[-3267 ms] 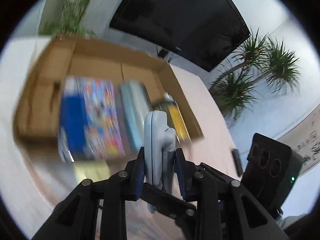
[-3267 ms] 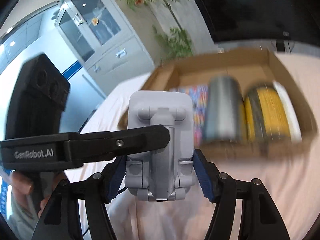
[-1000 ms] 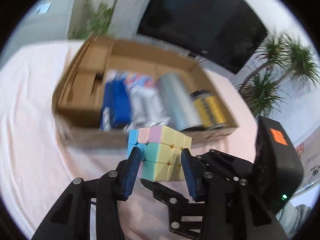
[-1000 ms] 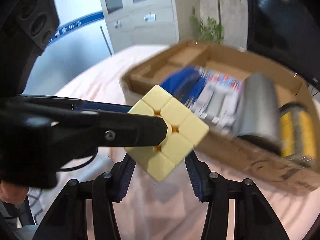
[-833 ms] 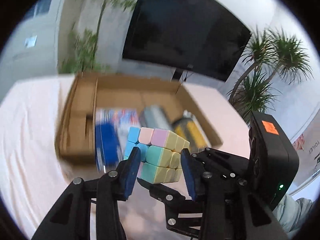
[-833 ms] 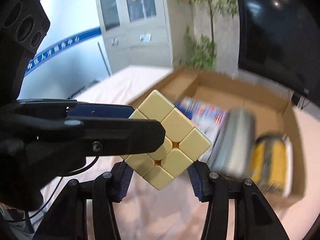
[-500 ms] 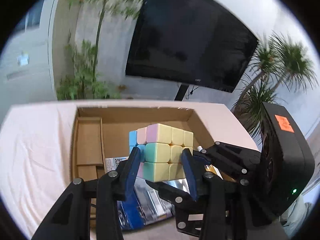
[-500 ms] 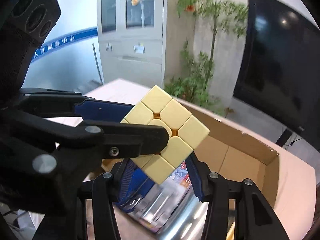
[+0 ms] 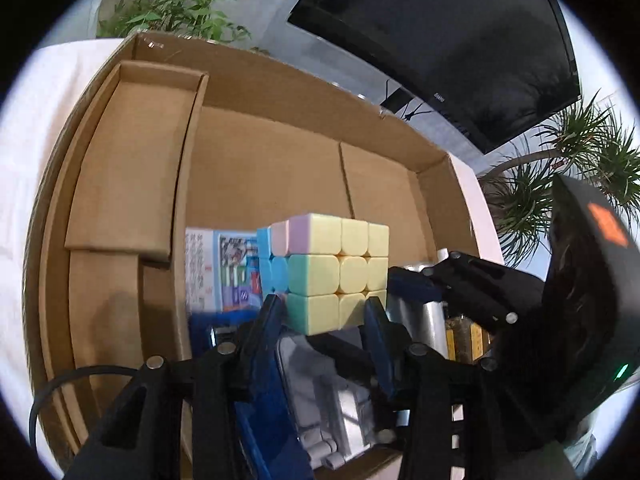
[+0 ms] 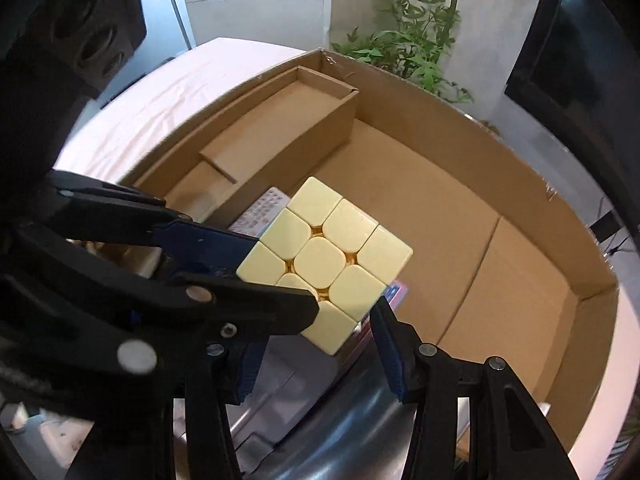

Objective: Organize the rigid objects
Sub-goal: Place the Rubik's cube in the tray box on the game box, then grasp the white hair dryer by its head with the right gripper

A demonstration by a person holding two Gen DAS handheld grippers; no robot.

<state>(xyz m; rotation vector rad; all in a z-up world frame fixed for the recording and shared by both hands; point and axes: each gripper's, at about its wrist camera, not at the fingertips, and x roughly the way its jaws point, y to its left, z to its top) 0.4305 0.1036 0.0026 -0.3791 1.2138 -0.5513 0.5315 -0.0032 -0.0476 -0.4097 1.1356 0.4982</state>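
Both grippers hold one pastel puzzle cube between them, above the open cardboard box. My left gripper is shut on the cube's lower part. My right gripper is shut on the same cube, whose yellow face is turned to its camera. The left gripper's fingers cross the right wrist view from the left. Below the cube in the box lie a colourful printed box, a grey plastic item and a silver cylinder.
The box has a raised cardboard insert along its left side and bare floor at the back. It stands on a pink-clothed table. A black screen and potted plants stand behind.
Both grippers have carried the cube forward and lower over the box, so the box fills both views. Earlier they held a grey plastic item, which now lies in the box.
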